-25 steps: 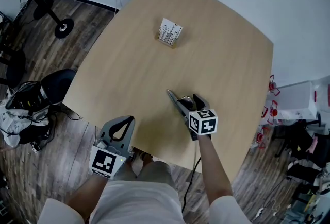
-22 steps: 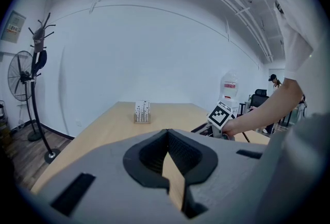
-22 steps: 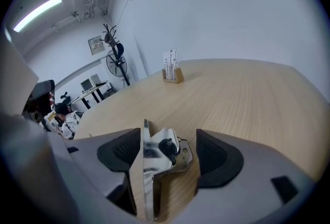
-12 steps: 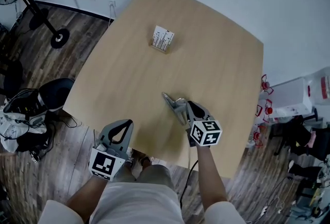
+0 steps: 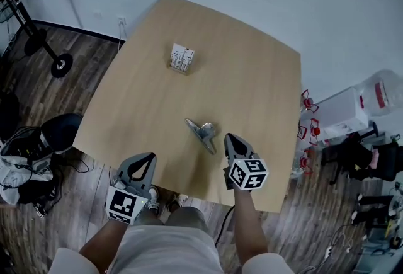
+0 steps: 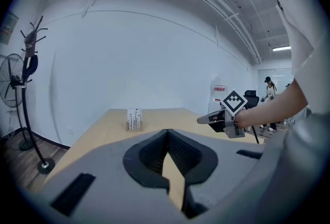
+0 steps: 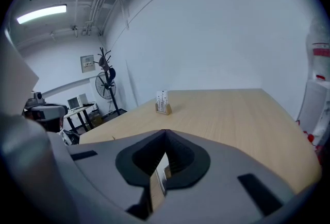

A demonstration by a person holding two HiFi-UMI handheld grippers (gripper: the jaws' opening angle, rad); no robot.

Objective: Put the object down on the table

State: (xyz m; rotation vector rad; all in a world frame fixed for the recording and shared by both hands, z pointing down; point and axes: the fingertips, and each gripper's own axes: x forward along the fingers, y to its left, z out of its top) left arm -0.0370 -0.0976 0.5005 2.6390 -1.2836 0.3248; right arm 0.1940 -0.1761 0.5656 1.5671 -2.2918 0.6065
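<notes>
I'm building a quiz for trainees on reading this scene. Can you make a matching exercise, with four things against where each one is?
Things:
1. grey metal object
2. white card stand
3. right gripper
4. left gripper

Places:
A. standing on the far part of the table
B. at the table's near-left edge
C. lying free mid-table
D. over the table's near side, right of the metal object, jaws shut

Pairs: 1-C, 2-A, 3-D, 4-B

On my table (image 5: 252, 77), the object (image 5: 201, 133) lies near the front edge, just left of my right gripper (image 5: 230, 137). The card holder (image 5: 181, 57) stands well behind it. My left gripper (image 5: 148, 157) is farther left, at that edge.
</notes>
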